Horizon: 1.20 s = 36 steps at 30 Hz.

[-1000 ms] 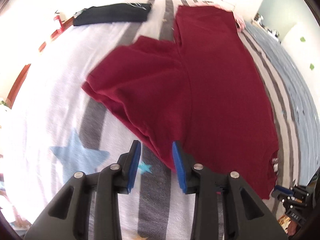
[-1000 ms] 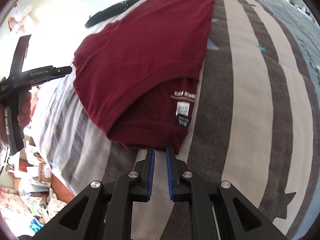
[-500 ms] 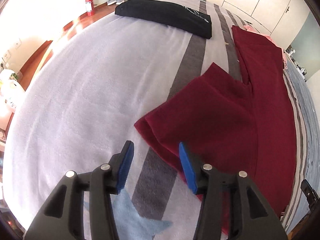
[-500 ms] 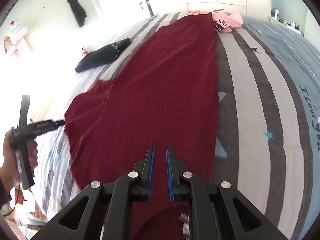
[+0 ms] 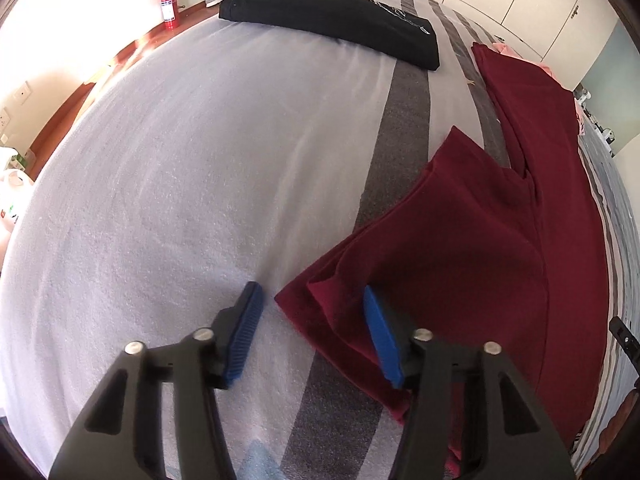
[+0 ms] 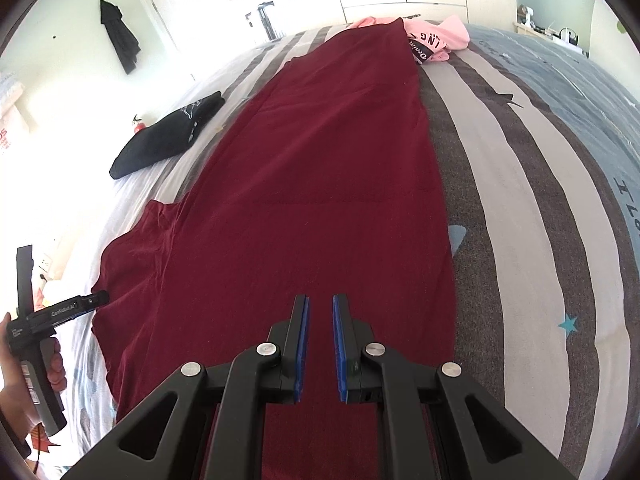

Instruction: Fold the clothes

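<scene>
The left gripper (image 5: 310, 328) points down at the bed (image 5: 192, 184), its jaws closing around the sleeve corner of the maroon T-shirt (image 5: 460, 264); the blue pads do not press the cloth, one standing on bare white cover and the other at the sleeve's hem. A hand (image 6: 24, 364) holds this gripper at the bed's left edge. The right gripper (image 6: 320, 344) hovers over the shirt's near end with its jaws nearly together and nothing between them. The shirt lies flat and lengthwise down the striped cover, one sleeve spread toward the left edge. Beyond it, a folded black garment (image 5: 332, 20) lies near the far left edge, and a pink garment (image 6: 436, 38) touches the shirt's far end.
</scene>
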Motion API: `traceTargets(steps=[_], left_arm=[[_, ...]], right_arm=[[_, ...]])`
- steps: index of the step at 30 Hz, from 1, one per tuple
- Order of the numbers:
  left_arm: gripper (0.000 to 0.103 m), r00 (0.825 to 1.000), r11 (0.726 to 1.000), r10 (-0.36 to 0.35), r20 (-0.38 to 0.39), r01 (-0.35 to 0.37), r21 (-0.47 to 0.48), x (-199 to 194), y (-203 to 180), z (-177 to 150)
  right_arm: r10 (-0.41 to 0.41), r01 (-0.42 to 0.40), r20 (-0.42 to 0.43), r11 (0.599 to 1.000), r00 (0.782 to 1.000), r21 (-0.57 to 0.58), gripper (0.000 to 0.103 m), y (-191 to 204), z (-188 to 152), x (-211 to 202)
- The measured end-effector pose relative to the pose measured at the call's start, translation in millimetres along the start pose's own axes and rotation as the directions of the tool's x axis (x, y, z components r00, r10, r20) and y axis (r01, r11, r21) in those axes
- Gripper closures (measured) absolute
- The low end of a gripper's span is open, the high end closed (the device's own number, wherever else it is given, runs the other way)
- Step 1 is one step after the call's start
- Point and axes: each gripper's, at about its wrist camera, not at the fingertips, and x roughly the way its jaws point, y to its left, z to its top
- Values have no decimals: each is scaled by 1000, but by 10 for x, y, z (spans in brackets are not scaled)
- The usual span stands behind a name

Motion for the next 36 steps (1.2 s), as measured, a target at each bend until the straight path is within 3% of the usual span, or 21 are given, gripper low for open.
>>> traceTargets(steps=[3, 5, 13, 19, 25, 30, 36], left_arm=[[91, 1000, 1000, -23, -13, 23, -6, -27, 45, 6], [95, 1000, 1000, -19, -15, 19, 2, -67, 47, 2], [97, 1000, 1000, 15, 16, -15, -7, -333, 66, -63], [97, 993, 998, 32, 115, -38, 49, -847, -177, -32], [97, 982, 985, -47, 183, 15, 171, -1551, -861, -47], [97, 979, 961, -149, 138, 111, 254, -1326, -2026, -74], [97, 976, 936, -219, 2, 210, 283, -916, -3014, -542]], right_arm=[[-9, 9, -2, 1000, 1000, 8, 92, -24, 10, 14], [-13, 13, -3, 1000, 1000, 15, 92, -45, 16, 13], [-23, 23, 4, 999, 1000, 25, 92, -173, 30, -48], [-25, 24, 18, 999, 1000, 35, 92, -341, 56, -192], [-15, 14, 36, 999, 999, 34, 92, -560, 109, -429], [-14, 13, 42, 999, 999, 30, 92, -797, 124, -648], [-22, 22, 28, 999, 999, 30, 92, -1090, 94, -813]])
